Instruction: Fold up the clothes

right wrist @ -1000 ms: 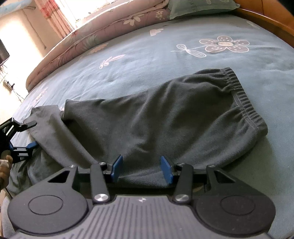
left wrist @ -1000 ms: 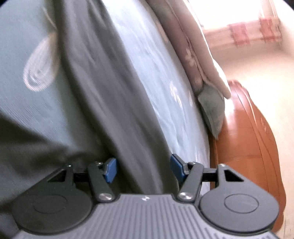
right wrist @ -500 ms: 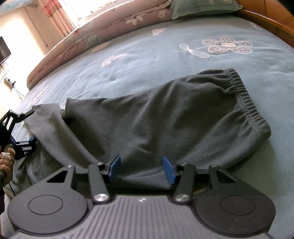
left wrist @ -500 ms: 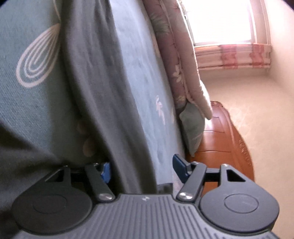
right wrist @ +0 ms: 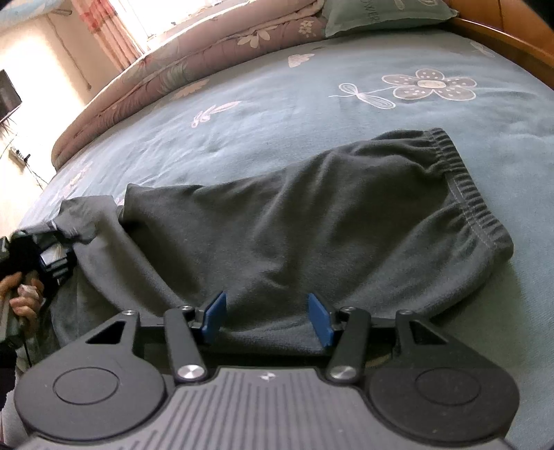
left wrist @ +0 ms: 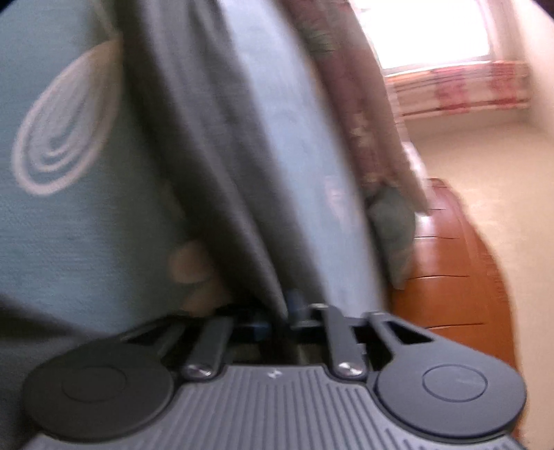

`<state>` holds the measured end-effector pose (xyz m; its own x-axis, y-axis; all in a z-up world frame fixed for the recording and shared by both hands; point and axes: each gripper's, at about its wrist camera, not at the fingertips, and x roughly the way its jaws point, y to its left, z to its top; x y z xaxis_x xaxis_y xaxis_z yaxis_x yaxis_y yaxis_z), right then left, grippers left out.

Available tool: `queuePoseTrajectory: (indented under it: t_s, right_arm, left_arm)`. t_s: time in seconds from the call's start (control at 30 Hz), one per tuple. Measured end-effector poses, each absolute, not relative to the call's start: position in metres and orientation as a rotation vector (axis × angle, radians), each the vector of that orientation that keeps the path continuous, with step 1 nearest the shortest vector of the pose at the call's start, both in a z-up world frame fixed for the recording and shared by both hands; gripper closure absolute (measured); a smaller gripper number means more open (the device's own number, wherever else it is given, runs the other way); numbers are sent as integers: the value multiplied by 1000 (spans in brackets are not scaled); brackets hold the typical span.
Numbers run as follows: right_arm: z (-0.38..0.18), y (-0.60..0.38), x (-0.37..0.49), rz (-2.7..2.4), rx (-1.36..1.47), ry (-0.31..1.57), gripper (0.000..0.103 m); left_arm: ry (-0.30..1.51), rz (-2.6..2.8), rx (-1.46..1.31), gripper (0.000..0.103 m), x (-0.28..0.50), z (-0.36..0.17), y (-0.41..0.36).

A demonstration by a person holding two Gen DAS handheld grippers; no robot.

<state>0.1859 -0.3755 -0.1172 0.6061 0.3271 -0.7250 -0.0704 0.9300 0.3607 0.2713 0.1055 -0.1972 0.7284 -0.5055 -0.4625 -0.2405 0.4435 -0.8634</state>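
Note:
Dark grey shorts [right wrist: 329, 221] lie flat on the blue-green bed sheet [right wrist: 311, 104], elastic waistband [right wrist: 464, 187] to the right, leg ends to the left. My right gripper [right wrist: 266, 316] is open, its blue pads on either side of the near edge of the shorts. My left gripper [left wrist: 278, 311] has its pads drawn together on a fold of the shorts' leg fabric [left wrist: 207, 145]; this view is blurred. The left gripper also shows in the right wrist view [right wrist: 52, 258], held by a hand at the leg end.
A folded floral quilt [right wrist: 194, 59] and a green pillow [right wrist: 381, 14] lie along the far side of the bed. A wooden bed frame [left wrist: 446, 277] edges the mattress. A curtained window [left wrist: 450, 52] is beyond.
My left gripper has closed on the leg fabric; its pads were apart in both earlier frames. The right gripper has stayed open over the near edge of the shorts.

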Motion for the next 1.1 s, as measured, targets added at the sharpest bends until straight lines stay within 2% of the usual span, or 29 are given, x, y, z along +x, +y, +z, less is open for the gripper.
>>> queuePoseTrajectory:
  t_s: [0.13, 0.2, 0.27, 0.5, 0.67, 0.87, 1.1]
  right_arm:
    - [-116, -375, 186, 235, 304, 894, 44]
    - [-116, -375, 186, 234, 307, 894, 44]
    - [-117, -375, 186, 235, 306, 894, 44]
    - [-117, -376, 186, 240, 307, 892, 44]
    - [-115, -376, 184, 244, 305, 891, 44]
    - [-105, -381, 184, 233, 294, 873, 44]
    - [-87, -391, 183, 225, 298, 829, 44]
  left_arm:
    - [787, -171, -1085, 96, 273, -187, 100]
    - [788, -166, -1043, 101, 277, -173, 96]
    - [790, -160, -1001, 102, 280, -160, 91]
    - [603, -259, -900, 103, 246, -77, 78]
    - [542, -229, -784, 103, 203, -41, 66]
    - [563, -149, -722, 103, 157, -37, 56]
    - [665, -80, -763, 103, 128, -69, 67]
